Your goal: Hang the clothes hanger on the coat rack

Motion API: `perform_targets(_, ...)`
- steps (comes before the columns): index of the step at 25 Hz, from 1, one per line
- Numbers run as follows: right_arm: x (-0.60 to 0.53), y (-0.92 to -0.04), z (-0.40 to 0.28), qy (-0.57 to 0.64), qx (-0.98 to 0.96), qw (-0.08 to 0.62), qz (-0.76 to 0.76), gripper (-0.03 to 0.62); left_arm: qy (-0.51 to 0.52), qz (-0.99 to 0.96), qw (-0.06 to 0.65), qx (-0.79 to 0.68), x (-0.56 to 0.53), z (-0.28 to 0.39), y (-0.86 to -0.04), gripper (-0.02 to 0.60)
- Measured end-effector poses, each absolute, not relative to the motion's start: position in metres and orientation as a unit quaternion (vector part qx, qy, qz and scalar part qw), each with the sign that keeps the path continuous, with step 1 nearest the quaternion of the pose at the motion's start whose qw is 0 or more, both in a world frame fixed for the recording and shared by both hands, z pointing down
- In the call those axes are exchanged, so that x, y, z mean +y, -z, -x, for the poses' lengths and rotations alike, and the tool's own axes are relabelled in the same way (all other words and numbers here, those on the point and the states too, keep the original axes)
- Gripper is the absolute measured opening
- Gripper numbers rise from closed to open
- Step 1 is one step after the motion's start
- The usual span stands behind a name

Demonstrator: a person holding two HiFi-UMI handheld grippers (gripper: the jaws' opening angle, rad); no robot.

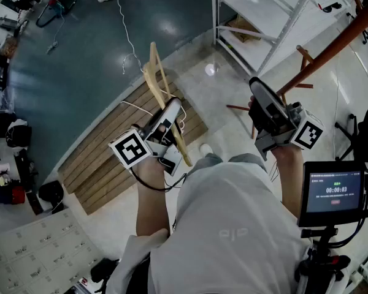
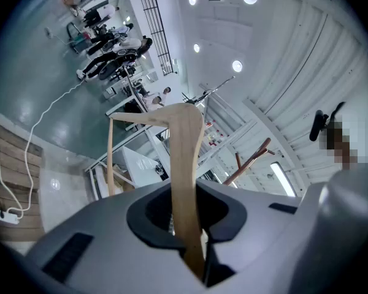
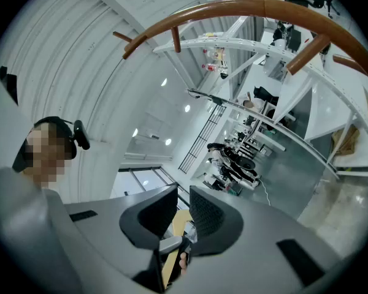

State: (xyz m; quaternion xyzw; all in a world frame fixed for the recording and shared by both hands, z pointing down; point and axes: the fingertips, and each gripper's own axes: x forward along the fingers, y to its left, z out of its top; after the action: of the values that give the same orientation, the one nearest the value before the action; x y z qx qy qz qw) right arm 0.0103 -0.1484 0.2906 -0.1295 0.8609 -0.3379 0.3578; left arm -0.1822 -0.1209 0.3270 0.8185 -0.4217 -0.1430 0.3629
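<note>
Grips a pale, curved wooden clothes hanger (image 1: pixel 156 72) in the left gripper (image 1: pixel 170 114), jaws clamped on 1 arm low down. Leaves the rest of it sticking up free toward the top centre of the head view, probably so the upper part can reach a peg; hook not made out.

Carries the right gripper (image 3: pixel 183 210) at centre right, jaws slightly parted with nothing between them — apparently spare, ready to steady. Aims it up at the reddish-brown wooden coat rack (image 3: pixel 233 8), arching over the top of the right gripper view, visible pegs bare.

Not yet hung: well apart from the rack — likely needs lifting toward the upper right.
</note>
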Motion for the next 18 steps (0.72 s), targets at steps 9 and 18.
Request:
perform_targets(9,-0.156,-0.299,-0.024,0.340,0.848,0.376,0.154,0.066,0.113,-0.839,0.385,-0.369,-0.137,0.140,-0.330,0.049)
perform_targets(18,-0.159,-0.296,-0.018,0.348,0.852,0.359,0.156,0.066,0.123,-0.846,0.381,-0.351,-0.146,0.132,-0.319,0.049)
